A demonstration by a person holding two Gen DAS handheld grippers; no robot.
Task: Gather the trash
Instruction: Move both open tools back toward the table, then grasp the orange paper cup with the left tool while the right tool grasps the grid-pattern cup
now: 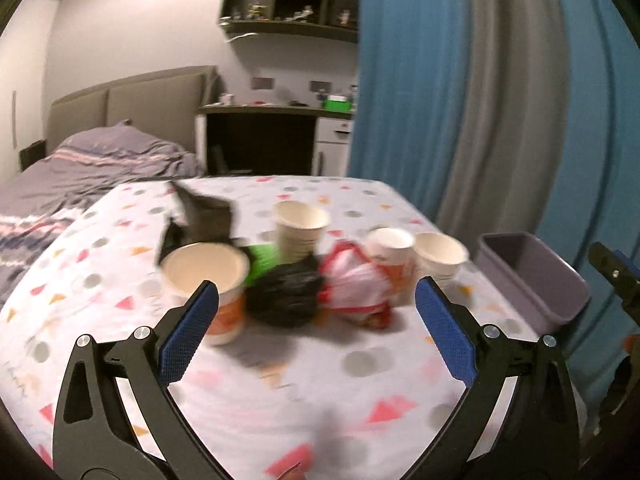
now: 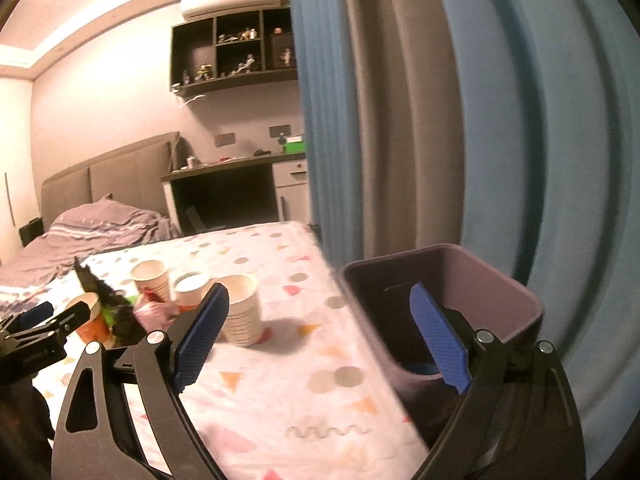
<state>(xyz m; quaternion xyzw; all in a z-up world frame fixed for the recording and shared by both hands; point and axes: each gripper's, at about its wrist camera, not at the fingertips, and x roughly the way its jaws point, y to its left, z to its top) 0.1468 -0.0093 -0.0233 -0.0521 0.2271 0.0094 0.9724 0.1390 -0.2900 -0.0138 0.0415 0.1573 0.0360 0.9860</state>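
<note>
The left gripper (image 1: 316, 312) points forward and slightly down over the patterned tablecloth (image 1: 304, 384), its blue pads (image 1: 188, 340) spread wide apart with nothing between them. The right gripper (image 2: 320, 320) is held the same way, tilted a little downward, its jaws likewise standing wide and empty; its left finger hangs over the cloth while its right finger shows in front of the purple bin (image 2: 516, 300).

The trash lies in a cluster on the far side of the table, just beyond the left gripper's fingertips. Nearest on the left stands a paper cup with an orange band (image 1: 208, 280). To its right sits a crumpled black bag (image 1: 286, 296), with a bit of green wrapper (image 1: 260, 264) behind it, and next to that a red and white plastic bag (image 1: 352, 288). A plain white cup (image 1: 300, 232) stands farther back, and two more cups, one with orange print (image 1: 390, 256) and one plain (image 1: 440, 256), stand to the right. A dark crumpled piece (image 1: 200, 216) rises at the far left of the heap. The bin stands at the table's right edge, beside a blue and grey curtain (image 1: 480, 100); something blue (image 2: 420, 369) lies at its bottom.

The print on the cups is too blurred to read, and no brand or label can be made out. A squiggle (image 2: 326, 431) on the cloth is pattern, not writing.
</note>
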